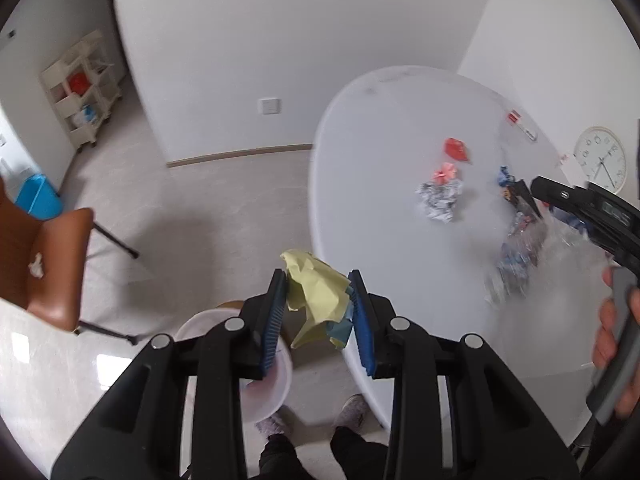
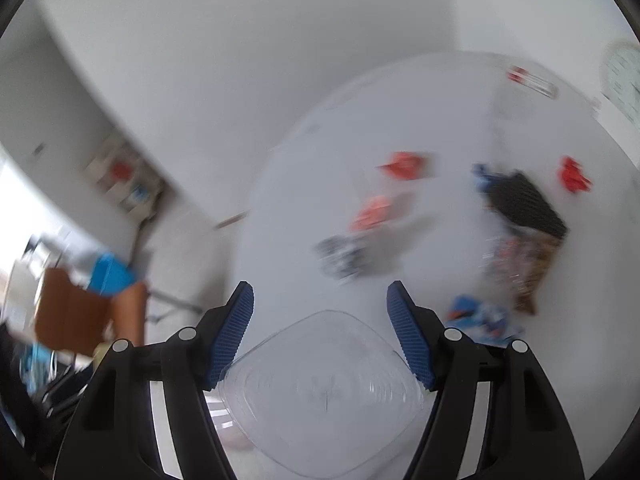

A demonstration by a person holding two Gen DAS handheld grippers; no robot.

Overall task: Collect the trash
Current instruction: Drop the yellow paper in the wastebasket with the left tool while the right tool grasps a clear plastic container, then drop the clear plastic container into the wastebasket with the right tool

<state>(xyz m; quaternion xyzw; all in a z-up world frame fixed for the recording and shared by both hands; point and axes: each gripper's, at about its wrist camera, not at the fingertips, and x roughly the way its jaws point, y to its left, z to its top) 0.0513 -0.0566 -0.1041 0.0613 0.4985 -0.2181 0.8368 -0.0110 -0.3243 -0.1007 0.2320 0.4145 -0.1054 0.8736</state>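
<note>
Beyond the table's (image 1: 372, 184) near-left edge, over a white bin (image 1: 276, 380), the left gripper (image 1: 320, 312) is pinching crumpled yellow paper (image 1: 316, 296), while the right gripper (image 2: 320, 336), angled down over the table, is clamping a clear plastic container (image 2: 320, 392), other trash lying mid-table.

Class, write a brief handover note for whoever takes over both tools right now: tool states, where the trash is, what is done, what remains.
Left tool: shut on crumpled yellow paper, above the white round bin on the floor.
Right tool: clear plastic container between its pads.
Done: two items picked up.
Left: crumpled silver wrapper, red wrapper and colourful packets on the white oval table.
</note>
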